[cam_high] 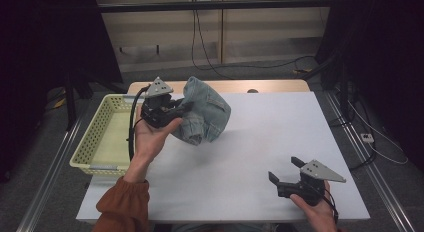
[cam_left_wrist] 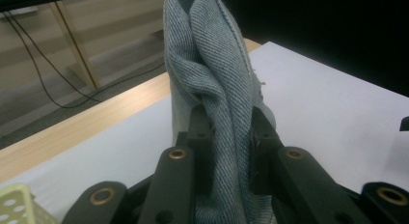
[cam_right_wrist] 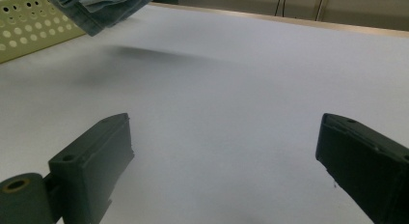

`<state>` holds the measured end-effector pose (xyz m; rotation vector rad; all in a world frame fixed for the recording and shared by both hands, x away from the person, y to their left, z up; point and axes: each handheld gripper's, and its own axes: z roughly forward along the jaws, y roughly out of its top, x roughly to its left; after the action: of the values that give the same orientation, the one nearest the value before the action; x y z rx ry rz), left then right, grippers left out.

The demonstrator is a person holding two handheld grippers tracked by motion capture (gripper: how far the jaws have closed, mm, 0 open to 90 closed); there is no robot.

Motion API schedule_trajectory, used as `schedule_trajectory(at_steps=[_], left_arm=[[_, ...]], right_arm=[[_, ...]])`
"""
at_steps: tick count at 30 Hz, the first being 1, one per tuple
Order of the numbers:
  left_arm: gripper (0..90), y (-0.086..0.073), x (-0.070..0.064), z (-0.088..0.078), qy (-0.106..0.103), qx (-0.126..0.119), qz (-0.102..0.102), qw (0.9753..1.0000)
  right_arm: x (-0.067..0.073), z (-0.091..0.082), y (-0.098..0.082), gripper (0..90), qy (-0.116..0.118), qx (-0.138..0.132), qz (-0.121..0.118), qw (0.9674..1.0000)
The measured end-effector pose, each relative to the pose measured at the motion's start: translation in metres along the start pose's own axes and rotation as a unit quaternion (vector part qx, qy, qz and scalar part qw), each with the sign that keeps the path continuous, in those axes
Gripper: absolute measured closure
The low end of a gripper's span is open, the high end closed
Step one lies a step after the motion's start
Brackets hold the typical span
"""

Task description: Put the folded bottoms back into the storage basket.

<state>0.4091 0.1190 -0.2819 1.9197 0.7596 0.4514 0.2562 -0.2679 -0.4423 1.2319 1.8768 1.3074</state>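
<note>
A bunched piece of light blue denim [cam_high: 206,112] hangs lifted over the white table's left part, casting a shadow below it in the right gripper view. My left gripper [cam_high: 184,110] is shut on a fold of this denim [cam_left_wrist: 217,89], which runs up between its two black jaws. The denim's lower edge [cam_right_wrist: 96,7] shows at the top left of the right gripper view. My right gripper [cam_high: 285,171] rests low at the table's front right, wide open, with bare table between its jaws [cam_right_wrist: 226,151].
A pale yellow perforated basket [cam_high: 95,137] stands off the table's left edge, right beside the left hand; its wall [cam_right_wrist: 29,26] shows in the right gripper view. A wooden strip [cam_high: 260,86] runs along the far edge. Cables lie on the floor beyond.
</note>
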Motion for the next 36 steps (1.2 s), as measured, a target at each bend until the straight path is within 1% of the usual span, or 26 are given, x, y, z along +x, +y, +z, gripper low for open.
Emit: schedule_trajectory(at_steps=[5, 10, 12, 14, 17, 19, 20, 21, 23, 24, 29, 36], left_arm=[[76.4, 0.0, 0.002, -0.011, 0.003, -0.013, -0.005, 0.9999], [76.4, 0.001, 0.004, -0.02, 0.009, -0.021, -0.01, 0.9997], [76.4, 0.001, 0.005, -0.024, 0.011, -0.02, -0.004, 0.9997], [76.4, 0.001, 0.006, -0.029, 0.014, -0.025, -0.004, 0.9996], [76.3, -0.002, 0.009, -0.037, 0.015, -0.04, -0.017, 0.9989], [76.3, -0.001, 0.013, -0.041, 0.014, -0.047, -0.021, 0.9986], [76.3, -0.001, 0.014, -0.044, 0.017, -0.05, -0.024, 0.9983], [76.3, -0.001, 0.015, -0.046, 0.019, -0.054, -0.023, 0.9981], [76.3, -0.001, 0.015, -0.05, 0.026, -0.053, -0.018, 0.9981], [76.4, 0.0, 0.016, -0.051, 0.028, -0.054, -0.019, 0.998], [76.4, 0.0, 0.02, -0.059, 0.031, -0.064, -0.024, 0.9972], [76.4, 0.002, 0.021, -0.071, 0.034, -0.072, -0.021, 0.9966]], right_arm=[[0.0, 0.0, 0.0, 5.9, 0.0, 0.0, 0.0, 1.0], [0.0, 0.0, 0.0, 5.9, 0.0, 0.0, -0.001, 1.0], [0.0, 0.0, 0.0, 5.9, -0.001, 0.0, -0.001, 1.0], [0.0, 0.0, 0.0, 5.9, -0.001, 0.001, -0.003, 1.0], [0.0, 0.0, 0.0, 6.0, -0.002, 0.001, -0.002, 1.0], [0.001, -0.001, 0.0, 6.1, 0.001, 0.001, -0.001, 1.0], [0.001, -0.001, 0.0, 6.1, 0.001, 0.0, -0.004, 1.0], [0.002, -0.001, 0.0, 6.1, 0.001, 0.0, -0.003, 1.0], [0.002, -0.002, 0.0, 6.2, 0.002, -0.001, -0.005, 1.0], [0.002, -0.002, 0.0, 6.1, 0.002, -0.001, -0.003, 1.0], [0.001, -0.002, 0.0, 6.1, 0.003, -0.003, -0.002, 1.0], [0.002, -0.002, 0.0, 6.1, 0.004, -0.002, -0.004, 1.0]])
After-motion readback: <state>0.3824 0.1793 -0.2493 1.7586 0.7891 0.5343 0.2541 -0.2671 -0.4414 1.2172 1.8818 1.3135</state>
